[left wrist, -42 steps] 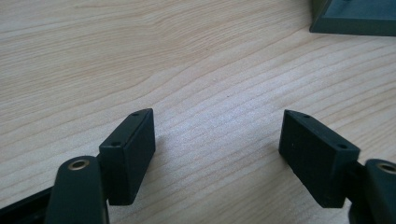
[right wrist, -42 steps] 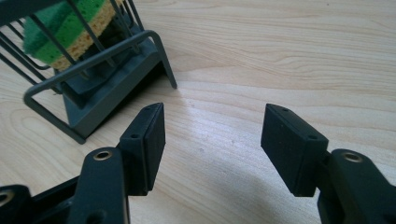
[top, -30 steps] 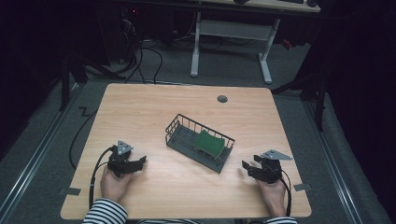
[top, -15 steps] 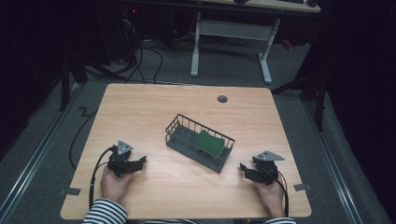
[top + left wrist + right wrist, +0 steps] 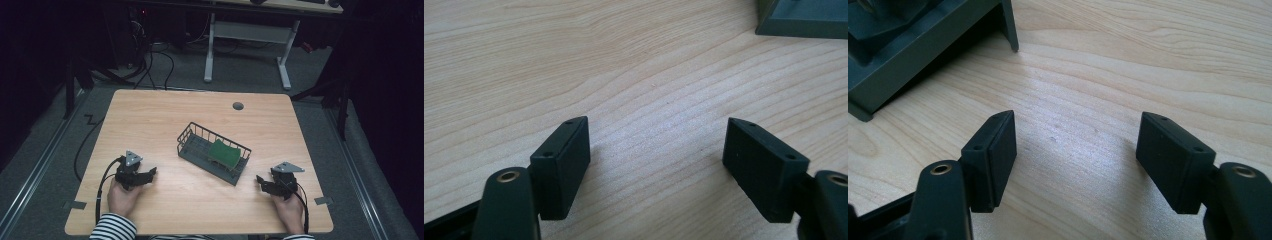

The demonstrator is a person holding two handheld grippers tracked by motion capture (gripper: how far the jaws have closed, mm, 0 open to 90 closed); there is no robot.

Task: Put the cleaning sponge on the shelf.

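On the wooden table, centre: one dark wire basket, set at a slant, holding a green sponge toward its right end. Near edge, left: left gripper, resting on the wood, fingers released and wide apart, bare tabletop between them. Near edge, right: right gripper, just beside the basket's right corner, fingers released, having just been opening, nothing between them.
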